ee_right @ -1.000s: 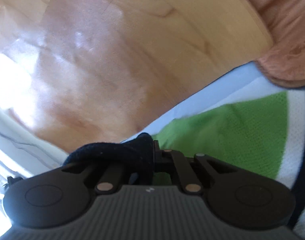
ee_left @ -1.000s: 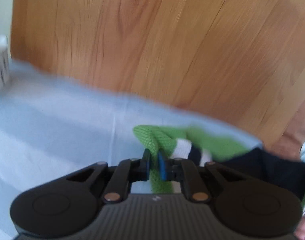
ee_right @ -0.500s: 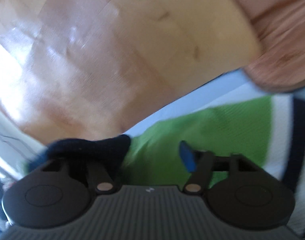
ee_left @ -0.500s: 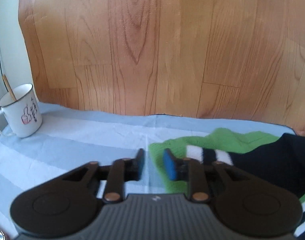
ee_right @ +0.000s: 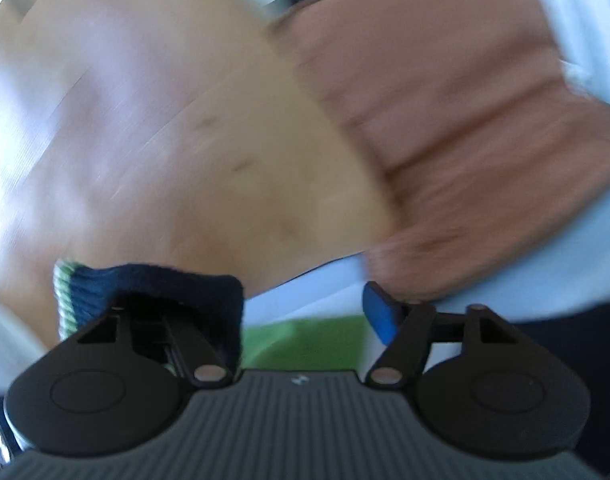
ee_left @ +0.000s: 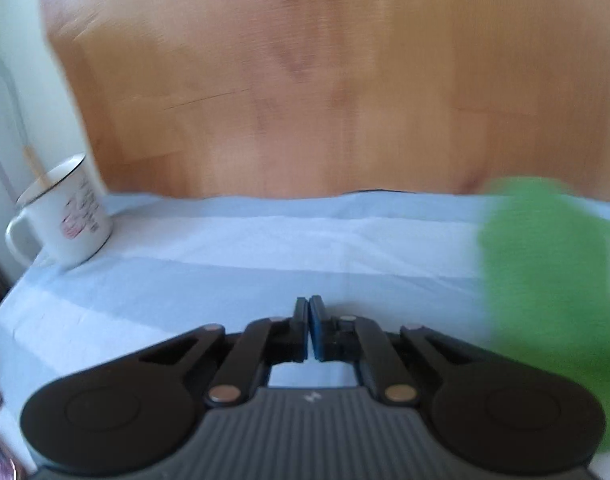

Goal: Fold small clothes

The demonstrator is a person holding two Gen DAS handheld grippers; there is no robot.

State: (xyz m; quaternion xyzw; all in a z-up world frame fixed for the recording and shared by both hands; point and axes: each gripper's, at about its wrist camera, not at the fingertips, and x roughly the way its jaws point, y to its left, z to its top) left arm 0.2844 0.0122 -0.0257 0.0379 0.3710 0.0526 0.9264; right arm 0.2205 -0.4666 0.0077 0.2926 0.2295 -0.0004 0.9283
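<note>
The small knitted garment is green with white and navy stripes. In the left wrist view it is a blurred green patch (ee_left: 545,280) at the right, lying on the light blue cloth (ee_left: 265,280). My left gripper (ee_left: 309,320) is to its left over bare cloth, shut with nothing between its pads. In the right wrist view my right gripper (ee_right: 301,308) stands open. The garment's navy cuff (ee_right: 153,292) is draped over its left finger and hides it. The blue pad of the right finger (ee_right: 379,316) is bare. The green body of the garment (ee_right: 305,340) lies below the jaws.
A white enamel mug (ee_left: 61,216) with a stick in it stands at the cloth's far left corner. Wooden floor (ee_left: 305,80) lies beyond the table edge. A brown padded seat (ee_right: 445,120) sits past the right side of the table.
My left gripper let go of the green fabric, swung left off it and shut empty. My right gripper opened from its grip on the navy cuff, which now hangs over one finger.
</note>
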